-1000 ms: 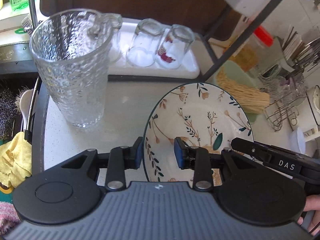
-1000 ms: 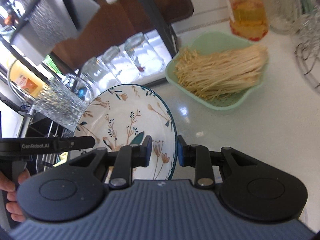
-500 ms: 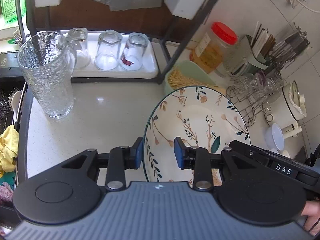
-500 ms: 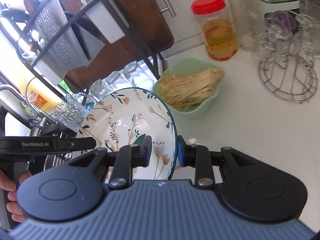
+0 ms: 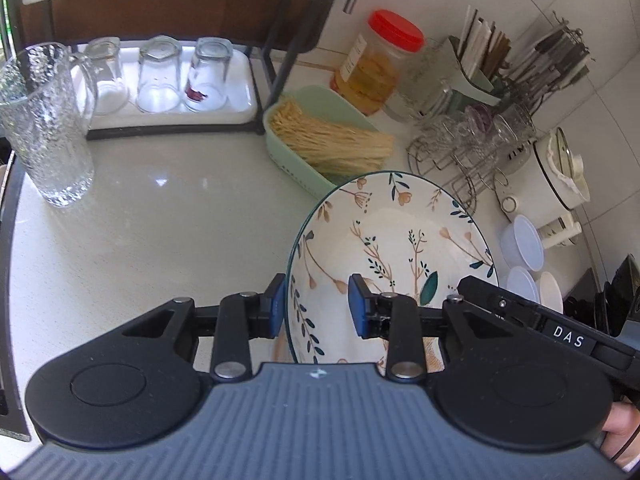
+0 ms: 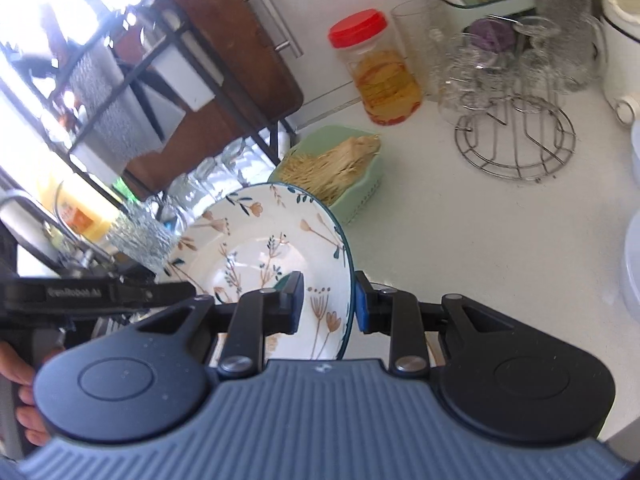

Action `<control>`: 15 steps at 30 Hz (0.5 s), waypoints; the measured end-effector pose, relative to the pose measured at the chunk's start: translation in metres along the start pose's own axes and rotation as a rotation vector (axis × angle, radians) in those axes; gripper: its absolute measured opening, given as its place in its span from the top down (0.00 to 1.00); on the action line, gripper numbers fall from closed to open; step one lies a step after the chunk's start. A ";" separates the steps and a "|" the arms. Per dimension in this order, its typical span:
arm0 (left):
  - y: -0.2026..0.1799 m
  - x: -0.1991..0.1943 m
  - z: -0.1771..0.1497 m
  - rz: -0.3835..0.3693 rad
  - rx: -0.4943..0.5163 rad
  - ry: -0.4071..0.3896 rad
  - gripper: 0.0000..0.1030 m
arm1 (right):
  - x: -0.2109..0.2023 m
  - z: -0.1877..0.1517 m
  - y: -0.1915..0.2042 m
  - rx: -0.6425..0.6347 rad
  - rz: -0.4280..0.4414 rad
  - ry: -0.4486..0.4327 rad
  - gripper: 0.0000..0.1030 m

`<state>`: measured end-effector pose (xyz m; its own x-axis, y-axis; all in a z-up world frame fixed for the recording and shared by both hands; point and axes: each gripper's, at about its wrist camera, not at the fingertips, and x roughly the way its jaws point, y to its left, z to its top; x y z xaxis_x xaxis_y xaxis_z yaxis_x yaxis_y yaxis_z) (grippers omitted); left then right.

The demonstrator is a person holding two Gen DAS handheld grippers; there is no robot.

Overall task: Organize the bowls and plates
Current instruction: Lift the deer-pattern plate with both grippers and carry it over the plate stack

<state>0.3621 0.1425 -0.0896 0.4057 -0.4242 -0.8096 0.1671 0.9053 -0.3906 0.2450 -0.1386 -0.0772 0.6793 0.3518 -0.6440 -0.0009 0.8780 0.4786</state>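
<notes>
At the bottom centre of each wrist view, a gripper clamps the rim of the white floral-patterned deep plate with a dark teal edge (image 5: 394,240): the left gripper (image 5: 317,307) grips its left rim, the right gripper (image 6: 327,302) its right rim, fingers narrowed onto the wall. The plate sits mid-frame above the pale speckled worktop (image 5: 160,216). Beyond lie a mint-green basket of noodles (image 5: 324,140), a red-lidded jar (image 5: 380,64) and, upper left, a textured glass pitcher (image 5: 44,120).
</notes>
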 end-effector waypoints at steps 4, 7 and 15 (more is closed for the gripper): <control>-0.012 0.012 -0.006 0.004 0.039 0.026 0.64 | -0.005 -0.011 -0.013 0.016 -0.016 -0.015 0.71; -0.019 0.019 -0.012 0.010 0.058 0.053 0.64 | -0.007 -0.019 -0.024 0.047 -0.016 -0.014 0.71; -0.027 0.048 -0.026 0.030 0.078 0.119 0.64 | -0.006 -0.049 -0.049 0.068 -0.024 0.040 0.71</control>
<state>0.3542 0.0973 -0.1295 0.3025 -0.3928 -0.8685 0.2281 0.9145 -0.3341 0.2050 -0.1678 -0.1260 0.6485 0.3449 -0.6786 0.0656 0.8629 0.5012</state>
